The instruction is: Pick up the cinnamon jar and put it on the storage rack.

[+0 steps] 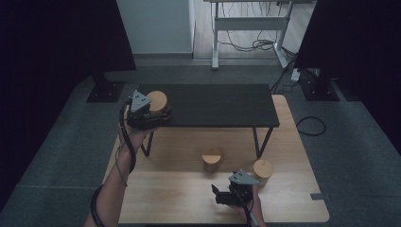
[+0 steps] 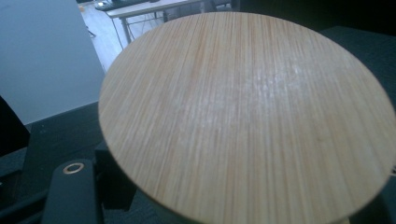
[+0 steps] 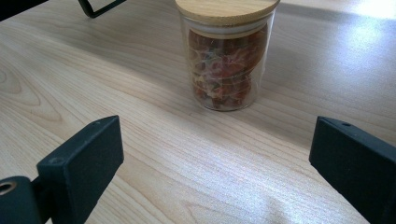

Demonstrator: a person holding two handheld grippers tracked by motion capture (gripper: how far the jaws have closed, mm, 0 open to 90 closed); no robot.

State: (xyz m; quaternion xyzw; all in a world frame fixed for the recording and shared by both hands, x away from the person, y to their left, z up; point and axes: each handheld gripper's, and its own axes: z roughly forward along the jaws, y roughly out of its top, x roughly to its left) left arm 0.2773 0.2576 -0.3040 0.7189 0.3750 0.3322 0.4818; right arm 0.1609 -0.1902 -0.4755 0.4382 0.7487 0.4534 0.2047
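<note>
Left gripper (image 1: 158,116): you grip a bamboo-lidded jar (image 1: 157,102) at the black shelf's (image 1: 222,105) left end.
Right gripper (image 1: 218,194): jaws wide apart, empty.
Left to do: likely two lidded glass jars (image 1: 212,160) on the wooden table (image 1: 179,198).

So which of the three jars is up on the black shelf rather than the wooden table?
The jar in the left gripper, at the shelf's left end. The middle jar and the jar beside the right gripper stand on the table.
</note>
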